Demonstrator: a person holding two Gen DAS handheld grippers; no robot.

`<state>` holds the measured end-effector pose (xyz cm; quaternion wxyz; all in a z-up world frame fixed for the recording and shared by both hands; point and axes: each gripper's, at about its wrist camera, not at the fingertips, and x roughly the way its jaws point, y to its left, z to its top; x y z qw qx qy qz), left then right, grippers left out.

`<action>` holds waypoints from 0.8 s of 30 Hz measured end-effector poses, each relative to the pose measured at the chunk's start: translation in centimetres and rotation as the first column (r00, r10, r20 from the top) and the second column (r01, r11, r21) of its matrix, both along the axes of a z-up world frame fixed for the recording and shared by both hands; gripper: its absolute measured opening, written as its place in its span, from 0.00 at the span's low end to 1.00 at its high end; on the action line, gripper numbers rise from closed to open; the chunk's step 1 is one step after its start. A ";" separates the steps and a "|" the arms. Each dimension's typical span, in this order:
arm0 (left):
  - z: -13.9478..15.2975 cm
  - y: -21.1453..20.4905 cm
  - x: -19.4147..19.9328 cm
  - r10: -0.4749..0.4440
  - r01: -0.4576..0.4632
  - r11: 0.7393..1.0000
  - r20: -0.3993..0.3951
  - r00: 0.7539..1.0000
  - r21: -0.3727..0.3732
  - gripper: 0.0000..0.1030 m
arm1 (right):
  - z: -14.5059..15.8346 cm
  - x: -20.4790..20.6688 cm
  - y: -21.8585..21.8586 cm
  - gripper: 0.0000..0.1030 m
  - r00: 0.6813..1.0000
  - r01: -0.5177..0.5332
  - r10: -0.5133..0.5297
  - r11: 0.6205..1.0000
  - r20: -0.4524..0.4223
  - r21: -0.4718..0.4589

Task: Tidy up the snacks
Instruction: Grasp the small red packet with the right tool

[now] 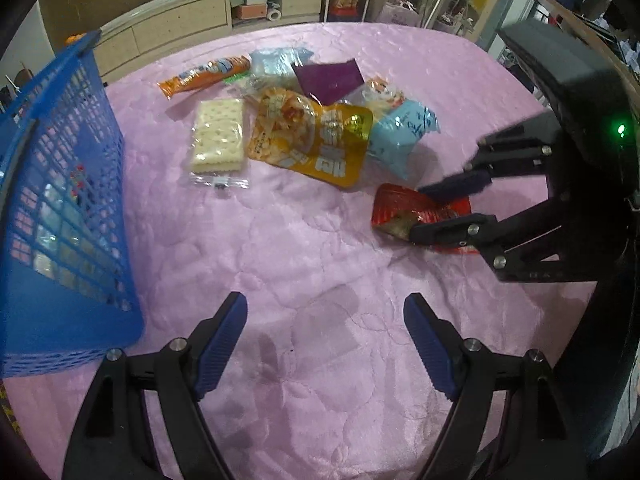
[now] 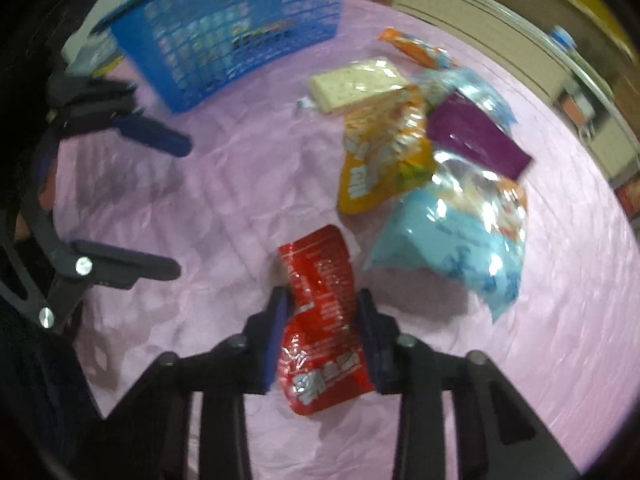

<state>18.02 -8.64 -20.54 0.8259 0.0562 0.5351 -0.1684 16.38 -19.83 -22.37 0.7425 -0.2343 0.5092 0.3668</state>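
A red snack packet lies on the pink quilt between the fingers of my right gripper, whose pads touch its two sides; it also shows in the left wrist view with the right gripper around it. My left gripper is open and empty above bare quilt. A blue plastic basket stands at the left, also in the right wrist view. A pile of snacks lies beyond: a cracker pack, a yellow pouch, a purple packet, light blue bags and an orange packet.
The pink quilt covers the whole surface. A beige cabinet with drawers and shelves stands behind it. The basket holds some snacks seen through its mesh. A metal rack and clutter stand at the far right.
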 end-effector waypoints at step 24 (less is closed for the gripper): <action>2.4 -2.1 5.4 0.007 -0.008 1.000 0.035 0.999 0.021 0.77 | 4.0 2.3 -6.2 0.11 0.975 0.219 -0.222 0.966 0.005 0.140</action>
